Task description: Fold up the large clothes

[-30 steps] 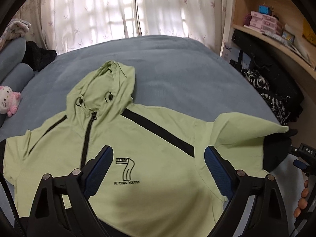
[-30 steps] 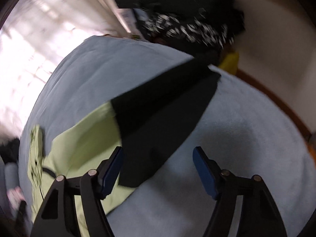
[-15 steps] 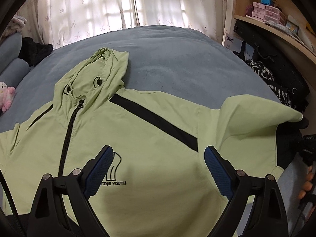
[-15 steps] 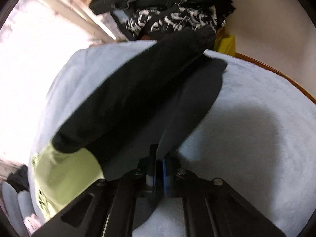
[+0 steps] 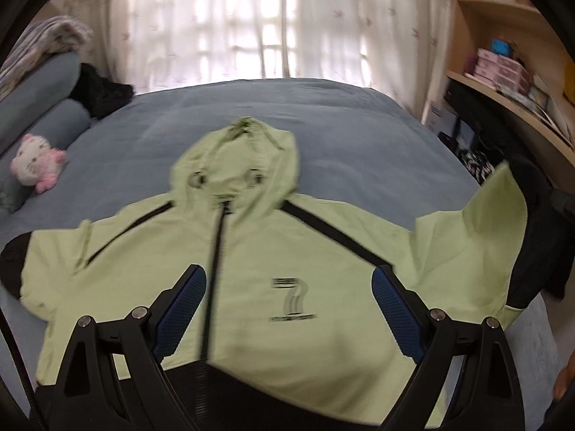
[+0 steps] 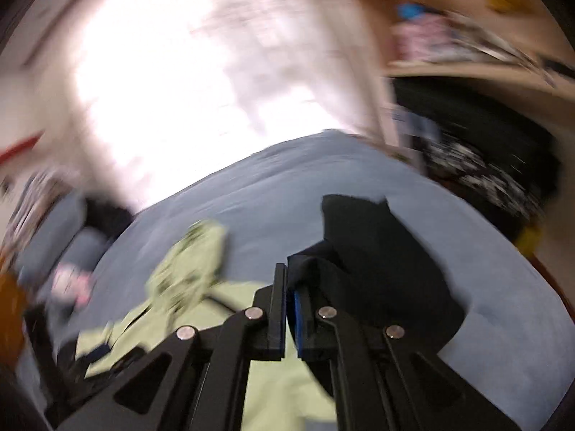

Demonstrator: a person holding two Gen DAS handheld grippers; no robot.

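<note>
A light green hooded jacket (image 5: 273, 251) with black stripes, a front zip and black sleeve ends lies face up on the blue-grey bed (image 5: 323, 118). My left gripper (image 5: 287, 301) hovers open above the jacket's chest, nothing between its blue pads. In the right wrist view, my right gripper (image 6: 289, 287) is shut on the black sleeve end (image 6: 377, 251) and holds it lifted off the bed. The left wrist view shows that sleeve (image 5: 496, 222) raised at the right, its black end (image 5: 539, 251) hanging. The hood (image 6: 194, 262) shows blurred at the left.
A pink and white plush toy (image 5: 36, 163) and grey pillows (image 5: 39, 107) lie at the bed's left. Wooden shelves (image 5: 510, 82) with boxes and dark clothes stand to the right. Curtains (image 5: 251, 25) cover a bright window behind the bed. Fingers (image 5: 562, 384) show at the lower right edge.
My right gripper closed on the black sleeve end and lifted it, rolling as it rose. The left gripper shifted so the jacket now sits more centred, staying open.
</note>
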